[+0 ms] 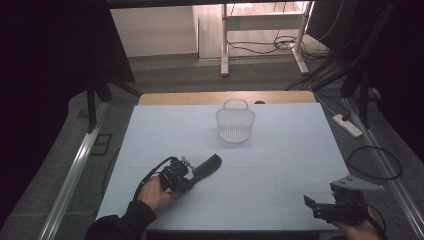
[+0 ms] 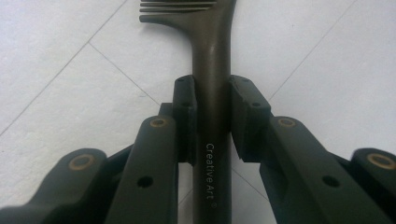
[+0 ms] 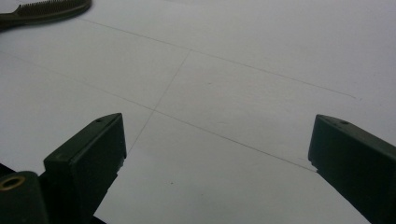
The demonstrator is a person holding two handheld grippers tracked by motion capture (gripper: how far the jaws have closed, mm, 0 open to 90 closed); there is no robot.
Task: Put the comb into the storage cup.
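Clamping the comb (image 2: 212, 93) handle, left gripper (image 1: 186, 175) sits mid-table; right gripper (image 1: 320, 206), jaws wide and empty, hangs by the near edge, basket (image 1: 235, 122) well apart.

Left gripper (image 1: 192, 175) low over the table, jaws clamped tight; right gripper (image 1: 312, 204) rests near the edge, jaws spread wide.

You're working in dim light: the high view is dark at nine and three o'clock, with the brightest patch on the floor at twelve. The white table (image 1: 280, 165) looks evenly lit, without glare. Your left gripper view is soft at six o'clock; shadows stay faint.
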